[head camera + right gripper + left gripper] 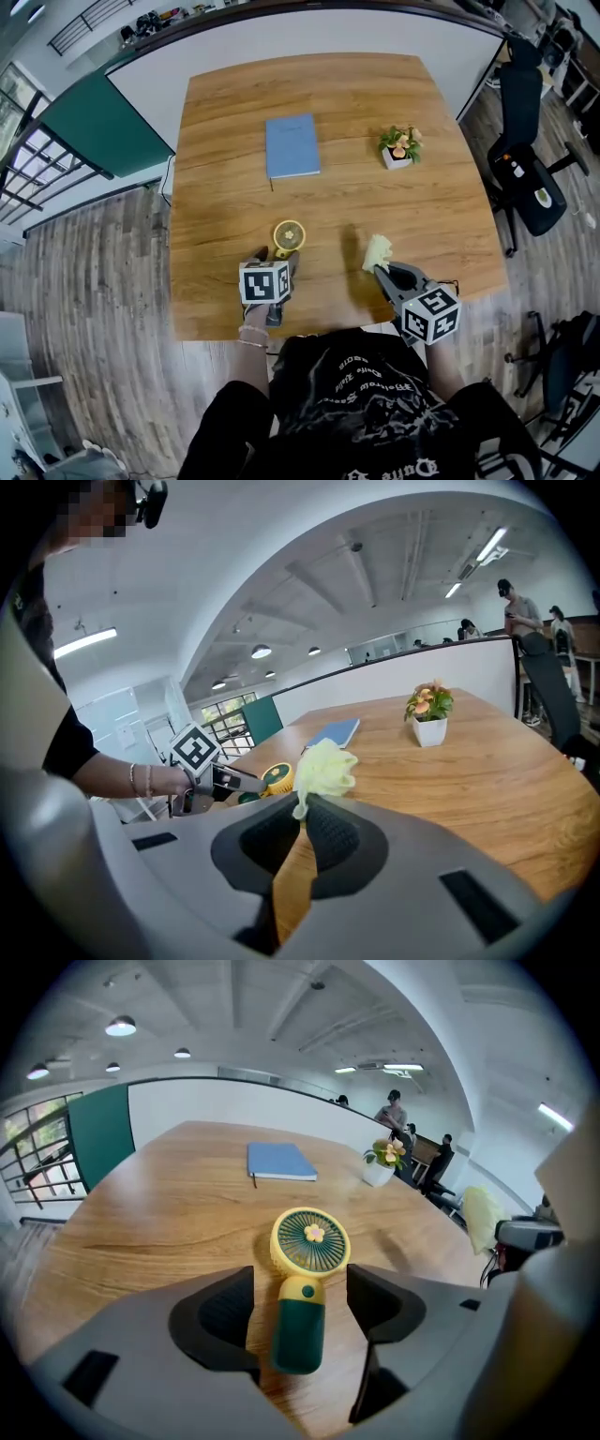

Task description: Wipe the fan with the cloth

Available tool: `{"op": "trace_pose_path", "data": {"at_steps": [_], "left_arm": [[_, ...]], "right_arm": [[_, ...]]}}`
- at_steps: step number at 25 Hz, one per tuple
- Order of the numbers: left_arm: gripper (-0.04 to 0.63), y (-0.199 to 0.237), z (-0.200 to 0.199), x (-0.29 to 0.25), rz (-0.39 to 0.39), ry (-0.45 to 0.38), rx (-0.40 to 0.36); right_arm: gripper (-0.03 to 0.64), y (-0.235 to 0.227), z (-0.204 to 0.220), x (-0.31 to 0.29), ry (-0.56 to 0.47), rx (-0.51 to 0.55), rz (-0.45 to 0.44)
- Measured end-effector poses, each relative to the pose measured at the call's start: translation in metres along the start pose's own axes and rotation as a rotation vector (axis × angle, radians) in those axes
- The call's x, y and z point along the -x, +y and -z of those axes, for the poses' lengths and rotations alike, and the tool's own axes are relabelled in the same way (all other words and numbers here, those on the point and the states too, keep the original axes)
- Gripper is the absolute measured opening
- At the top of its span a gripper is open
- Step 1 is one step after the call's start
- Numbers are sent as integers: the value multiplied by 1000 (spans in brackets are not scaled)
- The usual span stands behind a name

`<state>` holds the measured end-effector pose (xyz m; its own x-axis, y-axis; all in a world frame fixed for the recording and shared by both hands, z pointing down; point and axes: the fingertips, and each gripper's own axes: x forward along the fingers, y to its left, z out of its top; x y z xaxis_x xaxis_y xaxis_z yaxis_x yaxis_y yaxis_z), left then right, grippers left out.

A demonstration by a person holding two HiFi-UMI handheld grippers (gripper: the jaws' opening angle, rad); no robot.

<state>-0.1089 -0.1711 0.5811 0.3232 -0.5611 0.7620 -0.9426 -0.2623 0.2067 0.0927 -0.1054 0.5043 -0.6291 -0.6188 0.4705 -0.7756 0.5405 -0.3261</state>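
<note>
A small hand fan [289, 234] with a yellow round head and a dark green handle lies flat on the wooden table [225, 309] near its front edge. In the left gripper view the fan's handle [300, 1330] lies between the jaws of my left gripper [300, 1286], which stand open with a gap on each side. My left gripper [280, 259] sits just behind the fan. To the right, my right gripper [381, 271] is shut on a pale yellow cloth [377, 251]. The cloth [323, 769] bunches out above the pinched jaws of my right gripper [302, 819].
A blue notebook [292, 145] lies at the table's middle back, and a small potted plant [401, 145] stands to its right. A black office chair [525, 178] is off the table's right side. A white partition runs behind the table.
</note>
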Motion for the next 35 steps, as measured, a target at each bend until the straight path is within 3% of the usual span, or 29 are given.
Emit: {"op": "trace_pose_path", "data": {"at_steps": [3, 8, 12, 18, 23, 27, 30, 31, 35], "left_arm": [[331, -4, -8, 20, -10, -75, -26], [333, -32, -21, 59, 90, -233, -8], [333, -37, -23, 95, 43, -383, 27], [333, -38, -4, 115, 23, -412, 26], [330, -30, -2, 118, 12, -418, 68], [258, -28, 1, 116, 1, -411, 55], [68, -28, 2, 117, -25, -423, 42], [32, -29, 2, 118, -28, -431, 39], [20, -35, 0, 118, -6, -443, 23]], "right_arm": [[29, 2, -3, -1, -10, 14, -5], [31, -1, -16, -3, -66, 79, 60], [31, -6, -22, -5, -118, 79, 125], [31, -9, -17, -10, -109, 139, 172], [31, -6, -24, -11, -128, 168, 190], [29, -1, -30, -11, -135, 229, 233], [29, 5, -29, -13, -124, 275, 240], [29, 6, -28, -13, -123, 277, 239], [28, 7, -26, -13, -121, 279, 245]]}}
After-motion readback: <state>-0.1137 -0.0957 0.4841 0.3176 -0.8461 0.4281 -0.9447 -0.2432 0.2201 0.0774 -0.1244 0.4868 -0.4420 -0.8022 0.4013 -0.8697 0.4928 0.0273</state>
